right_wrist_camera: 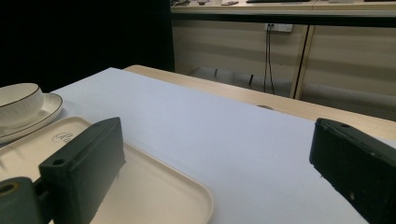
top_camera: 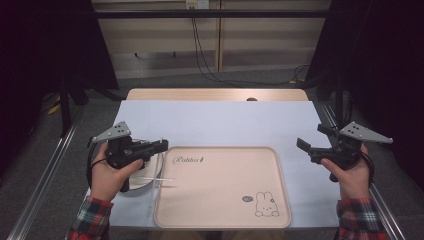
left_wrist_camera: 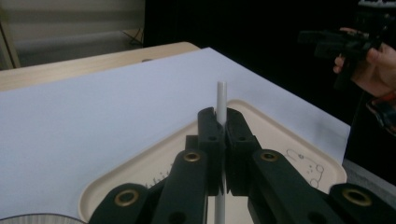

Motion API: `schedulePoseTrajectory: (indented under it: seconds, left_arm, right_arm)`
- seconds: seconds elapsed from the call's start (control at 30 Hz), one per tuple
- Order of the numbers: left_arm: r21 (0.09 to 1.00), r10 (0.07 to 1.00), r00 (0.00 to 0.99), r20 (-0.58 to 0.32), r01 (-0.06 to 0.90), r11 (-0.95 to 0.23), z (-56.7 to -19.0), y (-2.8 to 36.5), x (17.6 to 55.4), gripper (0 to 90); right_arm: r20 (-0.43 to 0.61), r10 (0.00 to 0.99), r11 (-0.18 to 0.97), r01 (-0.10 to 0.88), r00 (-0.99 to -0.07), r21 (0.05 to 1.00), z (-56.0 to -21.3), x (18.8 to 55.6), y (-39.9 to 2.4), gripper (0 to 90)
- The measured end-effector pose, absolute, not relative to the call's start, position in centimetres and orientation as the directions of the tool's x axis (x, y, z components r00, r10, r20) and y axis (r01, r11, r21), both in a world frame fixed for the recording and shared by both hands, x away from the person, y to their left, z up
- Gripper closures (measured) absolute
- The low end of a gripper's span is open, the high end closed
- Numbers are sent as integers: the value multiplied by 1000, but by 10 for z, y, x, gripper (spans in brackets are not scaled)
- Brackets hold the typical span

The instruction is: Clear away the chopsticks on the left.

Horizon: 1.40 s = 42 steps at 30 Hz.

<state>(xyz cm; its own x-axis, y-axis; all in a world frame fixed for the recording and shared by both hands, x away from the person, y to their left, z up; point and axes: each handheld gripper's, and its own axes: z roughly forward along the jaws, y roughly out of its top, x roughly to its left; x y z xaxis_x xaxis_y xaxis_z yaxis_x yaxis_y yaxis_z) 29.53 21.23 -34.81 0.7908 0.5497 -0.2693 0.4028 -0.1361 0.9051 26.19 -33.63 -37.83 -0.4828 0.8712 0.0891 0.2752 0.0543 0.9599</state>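
Note:
My left gripper (left_wrist_camera: 223, 119) is shut on a thin white stick (left_wrist_camera: 221, 98) that passes between its jaws and sticks out past the tips. From above, my left gripper (top_camera: 164, 144) hovers over the left rim of the cream tray (top_camera: 225, 210), and the stick (top_camera: 153, 197) slants down from it toward the table's front. A second thin white stick (top_camera: 167, 179) lies crosswise by the tray's left edge. At the right side of the table my right gripper (top_camera: 306, 145) is held above the white sheet. Its jaws stand wide apart with nothing between them (right_wrist_camera: 219, 154).
A white bowl (right_wrist_camera: 18, 100) sits on a plate (right_wrist_camera: 49, 108) left of the tray; the plate (top_camera: 142, 182) lies under my left hand. The tray (right_wrist_camera: 154, 186) carries a rabbit drawing (top_camera: 265, 205). A white sheet (top_camera: 220, 122) covers the wooden table.

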Motion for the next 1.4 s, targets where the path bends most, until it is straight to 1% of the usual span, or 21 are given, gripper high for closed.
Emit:
schedulePoseTrajectory:
  seconds: [0.17, 0.23, 0.3, 0.33, 0.37, 0.47, 0.5, 0.53, 0.6, 0.63, 0.8, 0.97, 1.1, 1.4]
  left_arm:
    - [919, 552, 783, -286, 387, -72, -342, 214, 296, 875]
    - [926, 554, 777, -300, 377, -26, -340, 214, 295, 875]
    - [928, 568, 769, -293, 372, -24, -337, 214, 294, 875]
    - [931, 558, 774, -299, 366, -8, -337, 213, 294, 875]
    - [930, 573, 763, -299, 369, -7, -336, 212, 293, 875]
    - [933, 556, 773, -305, 360, 13, -335, 208, 293, 875]
    - [931, 573, 761, -304, 365, 9, -334, 207, 292, 875]
    - [928, 548, 771, -325, 372, 26, -335, 205, 293, 875]
    - [923, 557, 761, -334, 383, 31, -335, 202, 292, 875]
    - [921, 543, 767, -342, 389, 30, -337, 201, 292, 875]
    - [913, 544, 756, -364, 406, 45, -345, 193, 292, 875]
    - [901, 559, 741, -372, 434, 25, -353, 187, 293, 875]
    - [884, 563, 720, -405, 466, 40, -358, 185, 295, 874]
    - [861, 573, 694, -436, 507, 41, -371, 180, 297, 873]
  right_arm:
    - [94, 869, 49, 275, -486, 960, -378, 262, -335, 23]
    - [83, 870, 63, 276, -487, 959, -378, 262, -335, 24]
    - [82, 870, 64, 276, -486, 959, -378, 262, -335, 23]
    - [89, 870, 55, 275, -485, 960, -378, 262, -335, 23]
    - [87, 871, 57, 274, -484, 960, -378, 262, -335, 23]
    - [88, 871, 55, 275, -483, 960, -379, 262, -335, 23]
    - [86, 872, 58, 277, -483, 959, -379, 262, -335, 23]
    - [83, 871, 63, 278, -484, 959, -379, 262, -335, 23]
    - [77, 871, 67, 273, -484, 960, -379, 262, -335, 23]
    - [77, 871, 68, 275, -484, 959, -379, 262, -335, 23]
    - [84, 872, 60, 276, -483, 959, -379, 262, -335, 23]
    - [76, 871, 68, 273, -485, 960, -379, 263, -335, 23]
    - [78, 872, 66, 275, -483, 959, -379, 263, -335, 22]
    - [77, 872, 67, 274, -483, 959, -379, 263, -336, 20]
